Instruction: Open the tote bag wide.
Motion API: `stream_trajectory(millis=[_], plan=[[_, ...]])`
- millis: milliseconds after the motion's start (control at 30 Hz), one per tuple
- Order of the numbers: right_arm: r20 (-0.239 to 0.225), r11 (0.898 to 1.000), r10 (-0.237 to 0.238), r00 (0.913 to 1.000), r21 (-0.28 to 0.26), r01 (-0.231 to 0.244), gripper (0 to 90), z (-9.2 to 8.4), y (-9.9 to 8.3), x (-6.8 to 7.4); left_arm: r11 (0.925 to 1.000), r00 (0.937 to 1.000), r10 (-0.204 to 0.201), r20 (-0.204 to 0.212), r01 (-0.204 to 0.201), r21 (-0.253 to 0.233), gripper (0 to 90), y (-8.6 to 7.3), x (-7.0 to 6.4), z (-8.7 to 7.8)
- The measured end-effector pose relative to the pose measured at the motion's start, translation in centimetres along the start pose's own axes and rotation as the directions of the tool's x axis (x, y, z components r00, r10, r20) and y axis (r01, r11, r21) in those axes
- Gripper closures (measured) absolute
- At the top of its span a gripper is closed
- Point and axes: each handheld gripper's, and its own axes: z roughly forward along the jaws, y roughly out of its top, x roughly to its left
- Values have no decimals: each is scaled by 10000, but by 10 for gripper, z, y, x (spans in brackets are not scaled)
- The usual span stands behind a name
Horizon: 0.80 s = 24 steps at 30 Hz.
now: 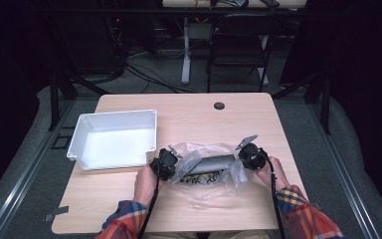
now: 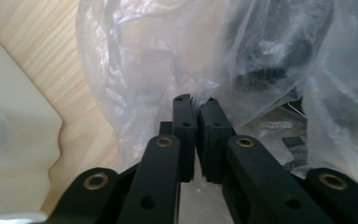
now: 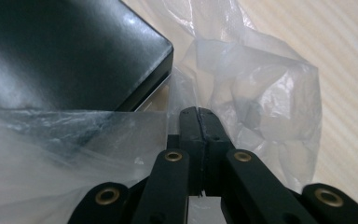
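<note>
A clear plastic bag (image 1: pixel 214 191) lies at the front middle of the wooden table (image 1: pixel 189 112), with a dark flat box (image 1: pixel 211 163) inside it. My left gripper (image 1: pixel 175 165) is at the bag's left end. In the left gripper view its jaws (image 2: pixel 196 100) stand a narrow slit apart, with the crumpled film (image 2: pixel 135 60) at their tips. My right gripper (image 1: pixel 241 158) is at the bag's right end. Its jaws (image 3: pixel 198 111) are pressed together on a fold of the bag (image 3: pixel 261 93), beside the corner of the black box (image 3: pixel 65 51).
A white plastic tray (image 1: pixel 114 115) stands at the table's left, close to my left hand, and its rim (image 2: pixel 14 149) shows in the left gripper view. A round cable hole (image 1: pixel 219 105) sits near the far edge. A dark chair (image 1: pixel 241 40) stands beyond the table.
</note>
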Motion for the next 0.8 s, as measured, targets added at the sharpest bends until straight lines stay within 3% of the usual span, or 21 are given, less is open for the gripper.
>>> stream_trajectory(millis=[133, 200, 233, 267, 400, 500, 600, 700, 800], plan=[[-187, 9999, 129, 9997, -65, -130, 900, -6, -5, 0, 9996, 9995, -263, 149, 264, -68, 698, 0, 5, -9], [-228, 9999, 153, 9996, -6, -153, 900, -9, -7, 0, 9990, 9993, -363, -40, 362, -260, 623, -1, 7, -19], [-316, 9990, 372, 9988, -238, -380, 899, -8, -9, 2, 9980, 9988, -492, -39, 490, -401, 583, -2, 8, -25], [-269, 9998, 189, 9995, -64, -191, 898, -10, -9, 1, 9973, 9985, -537, -126, 529, -513, 540, -2, 10, -31], [-341, 9997, 229, 9992, -28, -230, 892, -15, -12, 2, 9930, 9965, -735, -399, 694, -957, 448, -8, 16, -54], [-344, 9994, 312, 9989, -103, -316, 877, -17, -13, 1, 9873, 9946, -960, -396, 901, -1311, 412, -11, 21, -68], [-360, 9986, 478, 9982, -192, -485, 859, -18, -14, 0, 9753, 9936, -1129, -25, 1103, -1916, 370, -10, 22, -80], [-455, 9973, 669, 9967, -272, -681, 821, -20, -13, -2, 9631, 9943, -897, 584, 1016, -2491, 337, -3, 13, -90], [-564, 9956, 822, 9950, -400, -845, 752, -27, -12, -5, 9662, 9956, -227, 911, 452, -2539, 311, 7, -4, -89]])
